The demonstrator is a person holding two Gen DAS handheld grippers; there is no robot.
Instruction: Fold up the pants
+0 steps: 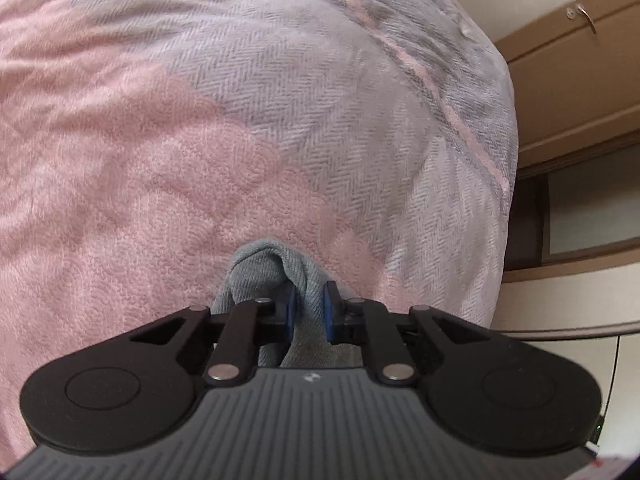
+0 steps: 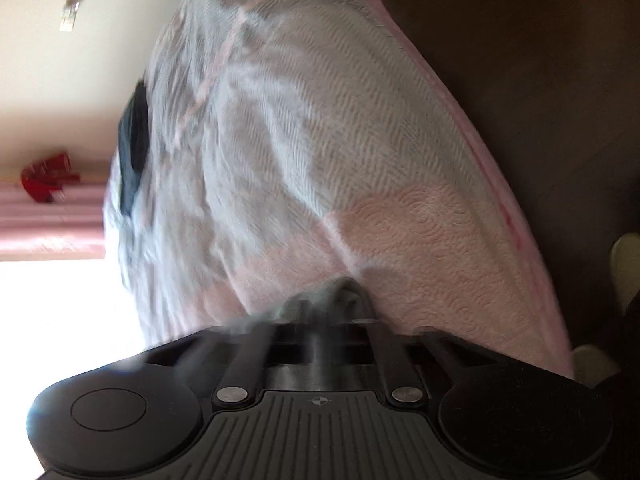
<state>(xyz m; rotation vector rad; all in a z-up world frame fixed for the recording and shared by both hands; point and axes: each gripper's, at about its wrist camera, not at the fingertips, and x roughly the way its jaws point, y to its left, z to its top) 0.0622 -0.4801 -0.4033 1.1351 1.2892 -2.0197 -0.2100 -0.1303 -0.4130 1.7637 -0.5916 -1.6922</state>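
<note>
A pink and lilac blanket (image 1: 240, 120) covers the bed; a door (image 1: 580, 80) stands far right. Grey bunched pants (image 1: 272, 272) lie near on it, each hand-held gripper, left (image 1: 309, 312) and right (image 2: 320, 320), clamped on a fold

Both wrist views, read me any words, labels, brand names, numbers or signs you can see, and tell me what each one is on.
No readable text in either view.
Left tongs body: a small round mark, a symbol, no letters.
Right tongs body: a small crosshair mark, no letters.
Small object on the wall: too blurred to read.
Blanket and grey pants: woven pattern only, no label visible.
</note>
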